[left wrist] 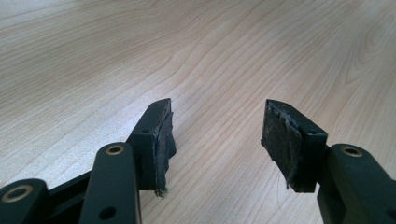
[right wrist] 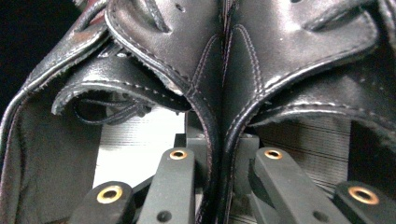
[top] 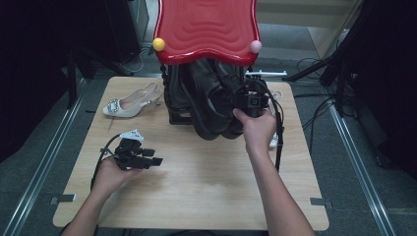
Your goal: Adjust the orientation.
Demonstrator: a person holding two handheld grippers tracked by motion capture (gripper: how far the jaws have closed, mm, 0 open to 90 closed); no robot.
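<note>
Right gripper (top: 246, 101) is clamped on a pair of black leather shoes (top: 211, 101). In the right gripper view the jaws pinch the two inner collar edges together (right wrist: 219, 154), one shoe (right wrist: 140, 70) to each side, stitching and a loose lace visible. The pair hangs in the air above the far middle of the table (top: 206, 196), just in front of a red wavy-topped rack (top: 206, 27) with a yellow ball (top: 158, 44) and a pink ball (top: 255, 46) at its corners.

Left gripper (top: 147, 158) sits in the left hand (top: 110, 174) low over the near-left part of the table, jaws released and holding nothing; bare wood grain (left wrist: 215, 70) between the worn pads (left wrist: 163, 144).

A white slingback heel with jewelled buckle (top: 129, 102) lies on the far-left of the table, well apart from both grippers.

No brand, label or legible writing on the shoes, rack or grippers.
</note>
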